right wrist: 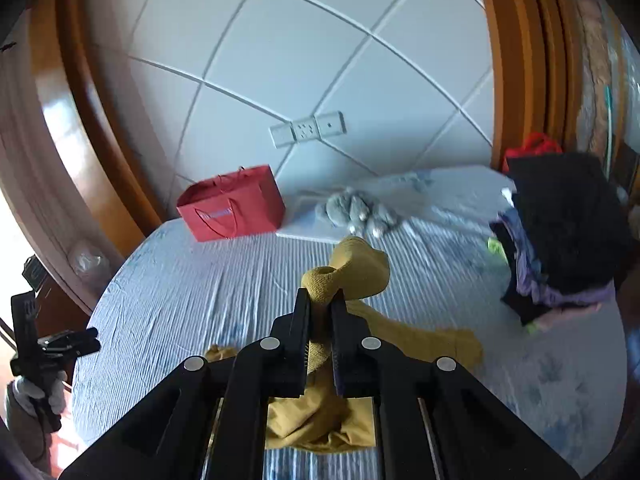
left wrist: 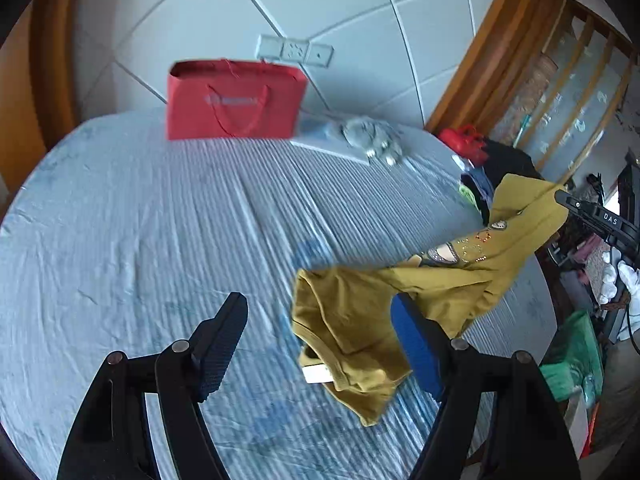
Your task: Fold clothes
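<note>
- Over the bed (left wrist: 140, 220), with its striped blue sheet, I hold a mustard-yellow top (left wrist: 400, 300) up by one end — it hangs partly lifted, the rest trailing on the sheet.
- My right gripper (right wrist: 320, 300) has its fingers clamped on a bunched cuff or hem of the top; from this view I cannot tell which.
- My left gripper (left wrist: 320, 328) has its fingers spread wide, nothing between them; the neckline with its white label (left wrist: 318, 374) lies just ahead of it.
- Step in hand, as I judge it: spreading the garment out before any fold.
- Next move calls for my left fingers to take the collar or a shoulder edge, then both hands to draw the cloth flat — clear of the clothes pile (right wrist: 560, 232) and the red paper bag (left wrist: 236, 100).
</note>
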Motion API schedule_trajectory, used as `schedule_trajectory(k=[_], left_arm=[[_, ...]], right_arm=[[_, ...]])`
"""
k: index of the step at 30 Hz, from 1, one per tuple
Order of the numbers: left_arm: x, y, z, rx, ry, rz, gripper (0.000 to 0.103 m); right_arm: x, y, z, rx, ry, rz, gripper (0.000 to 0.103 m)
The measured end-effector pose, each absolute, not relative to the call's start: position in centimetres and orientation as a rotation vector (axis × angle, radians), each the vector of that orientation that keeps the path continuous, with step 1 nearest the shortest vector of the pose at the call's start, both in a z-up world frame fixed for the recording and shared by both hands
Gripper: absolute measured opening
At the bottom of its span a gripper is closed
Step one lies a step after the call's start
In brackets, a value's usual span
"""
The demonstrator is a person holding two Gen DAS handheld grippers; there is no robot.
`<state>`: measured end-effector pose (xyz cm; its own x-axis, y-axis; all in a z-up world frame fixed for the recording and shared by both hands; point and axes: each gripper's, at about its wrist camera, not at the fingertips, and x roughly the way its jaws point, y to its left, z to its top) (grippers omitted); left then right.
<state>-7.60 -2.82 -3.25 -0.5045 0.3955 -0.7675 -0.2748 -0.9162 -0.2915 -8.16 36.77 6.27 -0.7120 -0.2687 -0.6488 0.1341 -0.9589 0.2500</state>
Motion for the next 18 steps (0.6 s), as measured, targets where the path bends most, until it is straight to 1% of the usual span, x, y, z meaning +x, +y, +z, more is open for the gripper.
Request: schedule_trajectory(k=[4, 8, 10, 13, 15, 16, 17, 18], left_arm=[[-9.0, 2.4, -7.6, -1.349, -0.074, 2.340, 0.075], [-11.3, 5.1, -11.3, -1.460, 0.002, 2.316, 0.075], [-12.1, 5.5, -12.8, -1.511, 0.003, 2.309, 0.075], [-13.0, 5.9, -14.2, -1.563, -0.040, 2.304, 0.073], [-13.2, 6.5, -14.9, -1.591, -0.045, 2.292, 0.068], [-13.3, 6.8, -15.2, -1.604, -0.036, 2.284, 0.056], [-13.3, 7.2, -15.5, -1.617, -0.029, 2.278, 0.038], [-13.3, 7.3, -15.6, -1.628, -0.034, 2.277, 0.028]], right_arm=[[-7.6, 39.9, 1.2, 1.237, -0.380, -2.697, 0.009], [-7.3, 42.0, -1.7, 1.326, -0.433, -2.673, 0.009], [-7.4, 42.6, -2.5, 1.345, -0.439, -2.666, 0.009], [-7.9, 43.5, -3.3, 1.362, -0.446, -2.655, 0.009], [-8.1, 43.8, -3.7, 1.365, -0.446, -2.651, 0.009], [-8.2, 43.8, -3.7, 1.365, -0.445, -2.649, 0.009], [-8.2, 43.8, -3.8, 1.364, -0.443, -2.648, 0.009], [-8.3, 43.9, -3.9, 1.364, -0.442, -2.646, 0.009]])
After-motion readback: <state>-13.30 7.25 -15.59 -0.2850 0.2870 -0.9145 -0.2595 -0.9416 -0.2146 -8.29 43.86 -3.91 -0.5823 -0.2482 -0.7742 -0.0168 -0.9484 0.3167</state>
